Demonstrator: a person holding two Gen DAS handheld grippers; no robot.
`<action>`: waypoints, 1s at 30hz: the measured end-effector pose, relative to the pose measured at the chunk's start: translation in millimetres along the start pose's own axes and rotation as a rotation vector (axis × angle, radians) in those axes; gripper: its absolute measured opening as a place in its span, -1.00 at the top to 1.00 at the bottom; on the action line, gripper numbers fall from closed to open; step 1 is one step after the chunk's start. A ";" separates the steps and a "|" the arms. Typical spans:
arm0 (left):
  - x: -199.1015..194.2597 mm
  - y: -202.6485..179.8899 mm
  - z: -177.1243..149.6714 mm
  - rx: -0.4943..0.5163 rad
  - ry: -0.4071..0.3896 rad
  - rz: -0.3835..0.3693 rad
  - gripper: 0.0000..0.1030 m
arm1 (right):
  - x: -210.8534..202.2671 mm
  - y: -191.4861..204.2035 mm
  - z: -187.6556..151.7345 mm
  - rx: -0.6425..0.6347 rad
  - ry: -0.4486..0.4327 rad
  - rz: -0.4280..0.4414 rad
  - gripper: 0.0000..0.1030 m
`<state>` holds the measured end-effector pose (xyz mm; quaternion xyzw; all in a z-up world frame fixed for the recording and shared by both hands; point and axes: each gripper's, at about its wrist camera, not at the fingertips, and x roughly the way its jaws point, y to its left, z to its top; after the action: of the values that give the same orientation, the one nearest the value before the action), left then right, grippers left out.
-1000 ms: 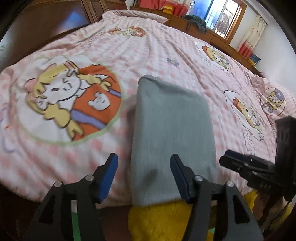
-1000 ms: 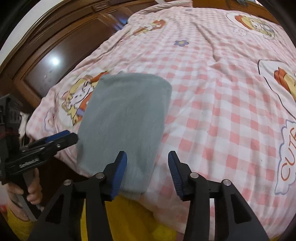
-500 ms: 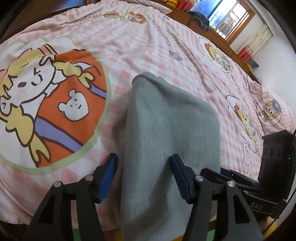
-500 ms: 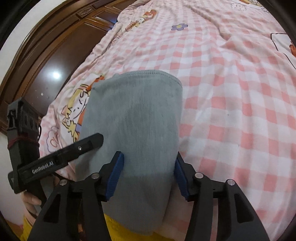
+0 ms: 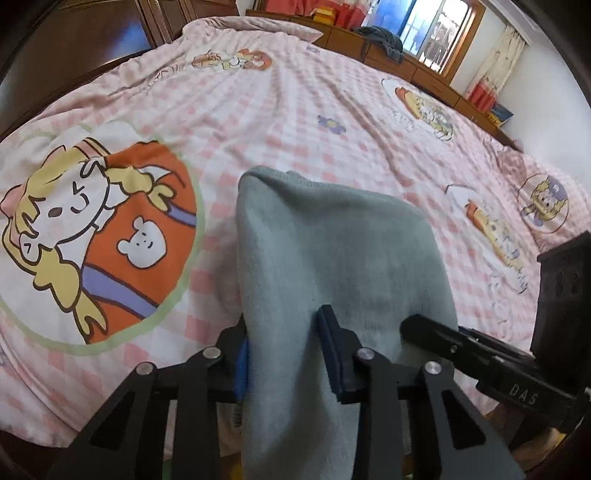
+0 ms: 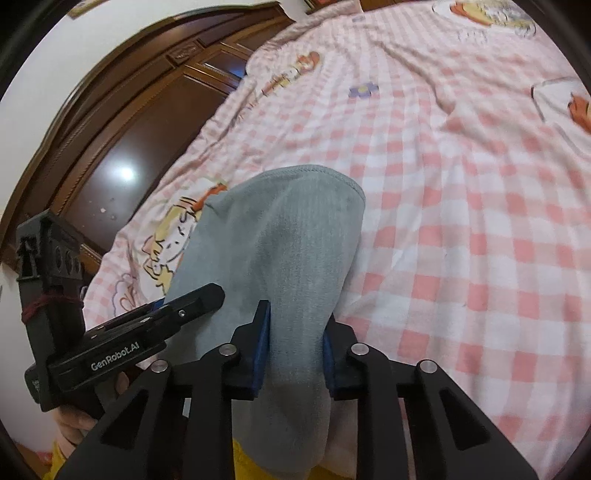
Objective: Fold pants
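Observation:
Folded grey pants (image 5: 332,240) lie on the near edge of the bed and hang down over it. My left gripper (image 5: 286,354) straddles their left near part; its jaws are closing and the blue pads press on bunched cloth. In the right wrist view, my right gripper (image 6: 295,347) holds the pants (image 6: 288,229) at their right near part the same way, jaws closing on the fabric. Each gripper shows in the other's view: the right gripper (image 5: 436,328) beside the cloth's right edge, the left gripper (image 6: 199,299) on its left edge.
The bed cover (image 5: 295,110) is pink check with cartoon prints and stretches far beyond the pants. A dark wooden wardrobe (image 6: 129,122) stands left of the bed. A wooden ledge (image 5: 424,70) and a window (image 5: 439,29) lie behind it. A hand (image 6: 74,424) holds the left tool.
Both grippers moved forward over the pants' near end, then narrowed from wide open onto the cloth, which now bunches between the pads.

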<state>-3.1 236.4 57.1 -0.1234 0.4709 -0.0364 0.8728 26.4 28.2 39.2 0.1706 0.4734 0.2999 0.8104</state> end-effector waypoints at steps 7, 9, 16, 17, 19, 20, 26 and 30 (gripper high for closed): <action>-21.0 -36.8 6.0 0.027 -0.040 -0.084 0.37 | -55.7 -6.3 4.2 -0.031 -0.079 -0.013 0.53; -22.0 -55.1 6.8 0.049 -0.043 -0.105 0.37 | -69.7 -12.7 3.6 -0.023 -0.095 -0.022 0.53; -10.4 -125.6 7.9 0.120 -0.029 -0.184 0.37 | -127.1 -50.4 2.1 0.005 -0.151 -0.093 0.53; -8.1 -136.5 8.2 0.129 -0.027 -0.197 0.37 | -137.8 -56.8 2.2 0.008 -0.166 -0.108 0.53; -2.0 -161.7 8.6 0.152 -0.021 -0.224 0.37 | -155.7 -67.8 3.2 0.009 -0.188 -0.133 0.53; 1.4 -174.8 9.1 0.163 -0.016 -0.239 0.37 | -166.1 -74.4 3.6 0.012 -0.202 -0.150 0.53; 17.3 -246.5 12.8 0.246 0.004 -0.311 0.39 | -215.6 -109.8 4.7 0.013 -0.255 -0.241 0.53; 30.4 -292.7 12.3 0.310 0.018 -0.331 0.39 | -238.7 -140.3 3.4 0.053 -0.276 -0.260 0.53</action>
<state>39.3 -49.8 111.9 -0.0632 0.4408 -0.2522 0.8591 -13.8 -233.3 120.9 0.1688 0.3836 0.1542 0.8947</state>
